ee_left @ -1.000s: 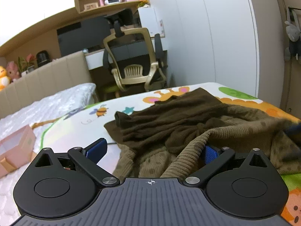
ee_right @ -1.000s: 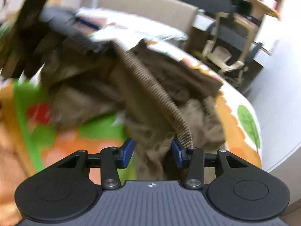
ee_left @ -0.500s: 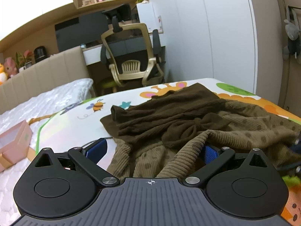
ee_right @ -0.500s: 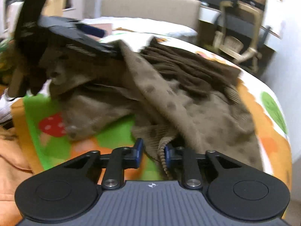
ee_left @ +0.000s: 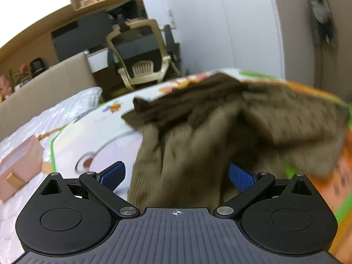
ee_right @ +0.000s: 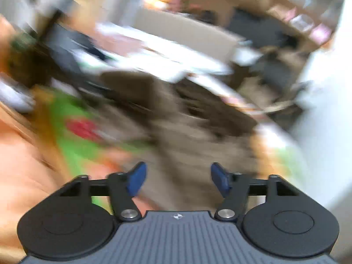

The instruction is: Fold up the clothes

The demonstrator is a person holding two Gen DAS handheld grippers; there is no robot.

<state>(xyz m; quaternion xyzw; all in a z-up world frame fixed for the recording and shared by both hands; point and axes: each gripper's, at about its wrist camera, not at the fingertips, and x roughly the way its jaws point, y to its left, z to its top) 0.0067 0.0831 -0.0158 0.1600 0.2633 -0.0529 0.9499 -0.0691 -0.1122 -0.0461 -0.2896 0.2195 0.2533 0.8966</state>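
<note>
Right tongs [ee_right: 177,179] just spread, empty, view smeared; left tongs [ee_left: 176,175] gape around blurred sweater [ee_left: 198,145].

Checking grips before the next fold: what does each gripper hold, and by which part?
Nothing. The right gripper stands open, its jaws just opened off the tan sweater. The left gripper is open too, with cloth lying loose between its fingers.

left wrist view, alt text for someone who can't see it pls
Left gripper, open, with a blurred olive-brown sweater lying between its blue pads on a cartoon-print bedspread. A darker brown garment lies behind it, an office chair beyond the bed.
</note>
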